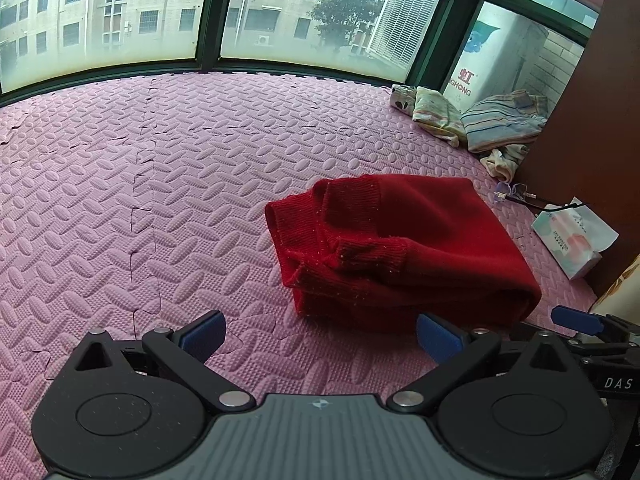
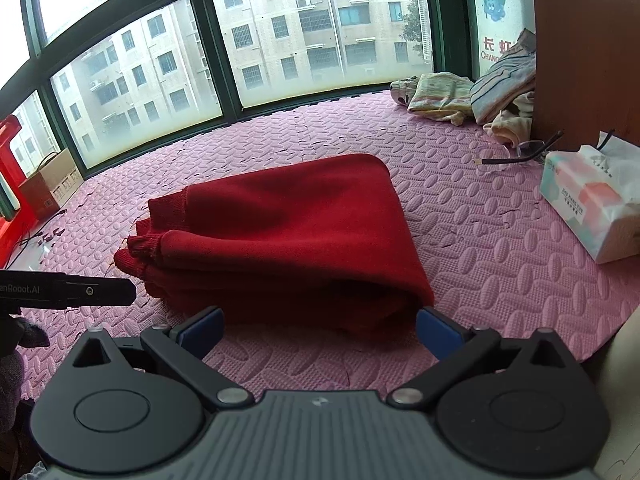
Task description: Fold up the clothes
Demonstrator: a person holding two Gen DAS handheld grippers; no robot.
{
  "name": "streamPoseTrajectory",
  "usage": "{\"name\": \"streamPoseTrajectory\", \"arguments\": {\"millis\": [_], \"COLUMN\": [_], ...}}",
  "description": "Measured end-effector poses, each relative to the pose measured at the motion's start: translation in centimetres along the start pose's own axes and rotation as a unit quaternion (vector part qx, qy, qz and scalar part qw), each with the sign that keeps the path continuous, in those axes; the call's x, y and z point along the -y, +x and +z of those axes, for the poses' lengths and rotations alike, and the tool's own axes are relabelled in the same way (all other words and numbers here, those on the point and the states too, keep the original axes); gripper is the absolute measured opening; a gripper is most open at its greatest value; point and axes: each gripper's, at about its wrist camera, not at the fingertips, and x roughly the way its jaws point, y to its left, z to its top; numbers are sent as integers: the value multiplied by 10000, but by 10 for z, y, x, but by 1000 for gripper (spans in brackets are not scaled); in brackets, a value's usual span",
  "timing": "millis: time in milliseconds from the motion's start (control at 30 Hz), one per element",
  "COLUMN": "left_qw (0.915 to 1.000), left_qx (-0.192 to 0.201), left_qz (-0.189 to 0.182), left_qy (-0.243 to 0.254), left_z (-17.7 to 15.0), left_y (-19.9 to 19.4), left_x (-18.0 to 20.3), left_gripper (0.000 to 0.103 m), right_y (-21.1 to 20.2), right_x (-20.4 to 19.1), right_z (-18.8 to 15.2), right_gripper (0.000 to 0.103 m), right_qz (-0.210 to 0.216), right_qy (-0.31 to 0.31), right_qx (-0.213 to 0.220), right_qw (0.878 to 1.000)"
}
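Observation:
A red knitted sweater (image 1: 400, 248) lies folded into a thick bundle on the pink foam mat (image 1: 160, 184), ribbed cuffs and hem showing at its left end. My left gripper (image 1: 320, 338) is open just in front of the bundle's near edge, nothing between its blue pads. In the right wrist view the same sweater (image 2: 288, 236) lies folded, and my right gripper (image 2: 320, 330) stands open at its near edge, holding nothing. The right gripper's blue tip (image 1: 576, 318) shows at the right edge of the left wrist view; the left gripper's black finger (image 2: 80, 290) shows at the left of the right one.
A heap of folded pale and striped clothes (image 1: 480, 120) lies at the far right by the window. Glasses (image 2: 520, 156) and a tissue pack (image 2: 592, 200) rest near a brown cabinet (image 2: 580, 40). A cardboard box (image 2: 48, 188) and a red object (image 2: 10, 184) stand far left.

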Motion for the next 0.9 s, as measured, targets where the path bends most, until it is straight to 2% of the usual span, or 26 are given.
{"name": "streamPoseTrajectory", "arguments": {"millis": [133, 267, 467, 900], "left_qw": [9999, 9997, 9997, 9992], "left_qx": [95, 158, 91, -173], "left_qz": [87, 154, 146, 167], "left_qy": [27, 90, 200, 314], "left_z": [-3, -5, -11, -20], "left_y": [-8, -14, -15, -8], "left_x": [3, 6, 10, 15], "left_gripper": [103, 103, 103, 103], "right_y": [-2, -5, -6, -5], "right_x": [-4, -4, -10, -11], "right_z": [-3, -6, -8, -15], "right_gripper": [103, 103, 103, 103], "right_qz": [-103, -29, -150, -108], "right_qy": [-42, 112, 19, 77], "right_qx": [40, 84, 91, 34], "right_qw": [9999, 9999, 9998, 9999]}}
